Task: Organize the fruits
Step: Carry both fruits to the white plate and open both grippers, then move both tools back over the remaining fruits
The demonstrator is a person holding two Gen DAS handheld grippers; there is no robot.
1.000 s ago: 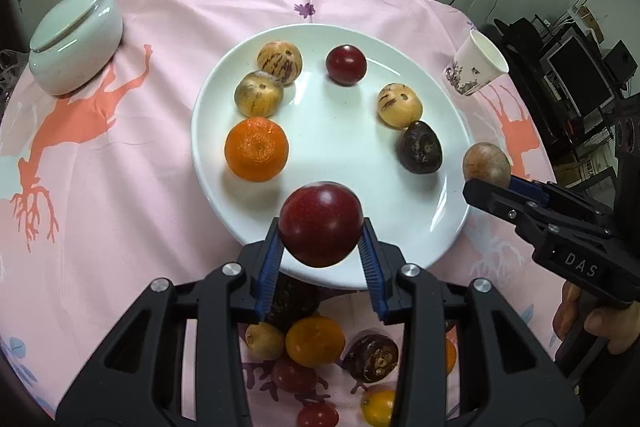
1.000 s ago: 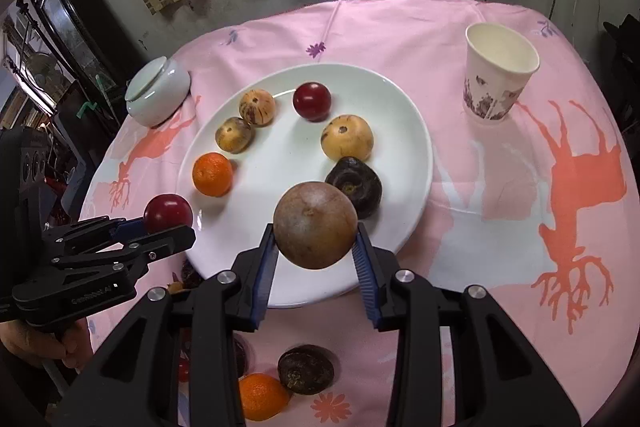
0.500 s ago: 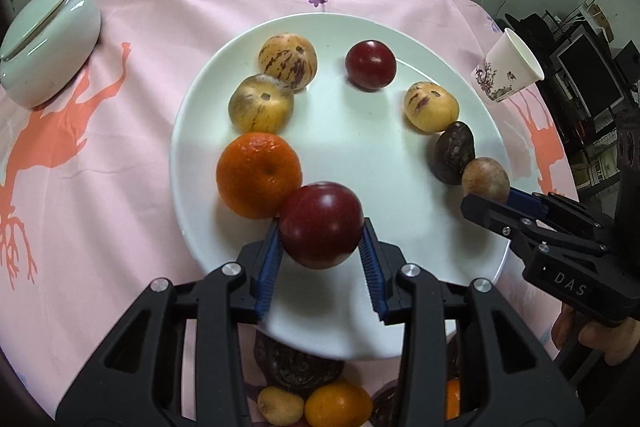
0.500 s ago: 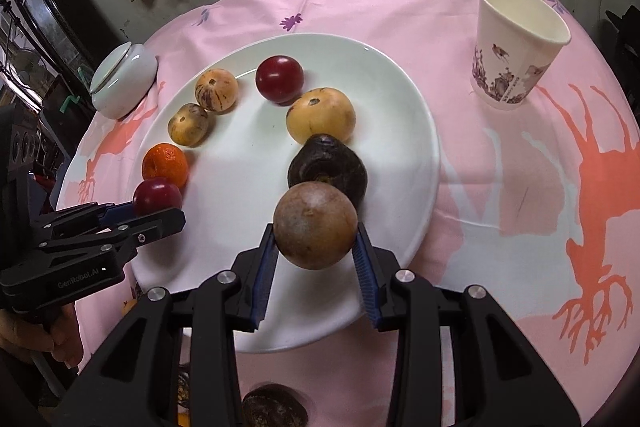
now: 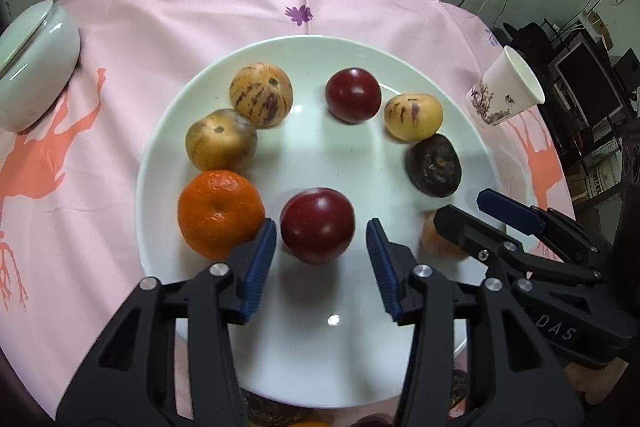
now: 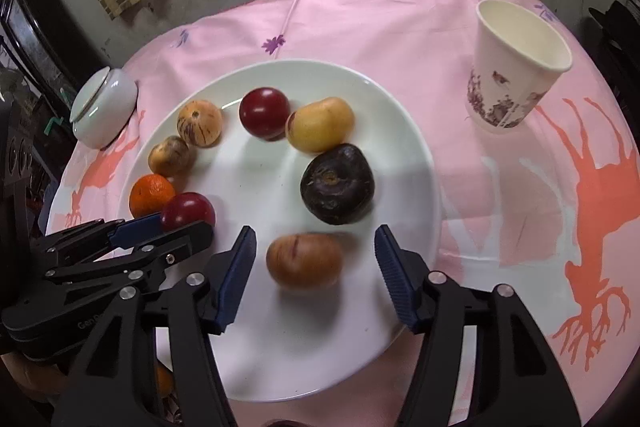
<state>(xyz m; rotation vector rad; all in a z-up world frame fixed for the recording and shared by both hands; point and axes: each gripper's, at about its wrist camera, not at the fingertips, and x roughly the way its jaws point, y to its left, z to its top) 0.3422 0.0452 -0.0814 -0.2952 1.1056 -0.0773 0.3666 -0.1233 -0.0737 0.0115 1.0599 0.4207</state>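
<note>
Left wrist view: left gripper [image 5: 321, 259] has its jaws opening, blue pads clear of the red plum [image 5: 317, 225] that sits between them on the near part of the white plate [image 5: 304, 355]; the plum is round, no long axis to read. Just to its left lies the orange [image 5: 221, 213], touching the left pad. The right gripper [image 5: 482, 217] reaches in over the plate's right rim and covers most of a brown fruit [image 5: 434, 241] (only a blurred sliver shows). Fruits below the plate's near edge are cut off and dark. Right wrist view: right gripper [image 6: 316, 263] jaws opening, pads apart from the brown fruit [image 6: 305, 259] between them; it rests on the plate [image 6: 304, 355] near the near-right rim, long axis running left to right (outline motion-blurred). The left gripper [image 6: 182, 223] hides the plum's [image 6: 188, 211] lower half.
</note>
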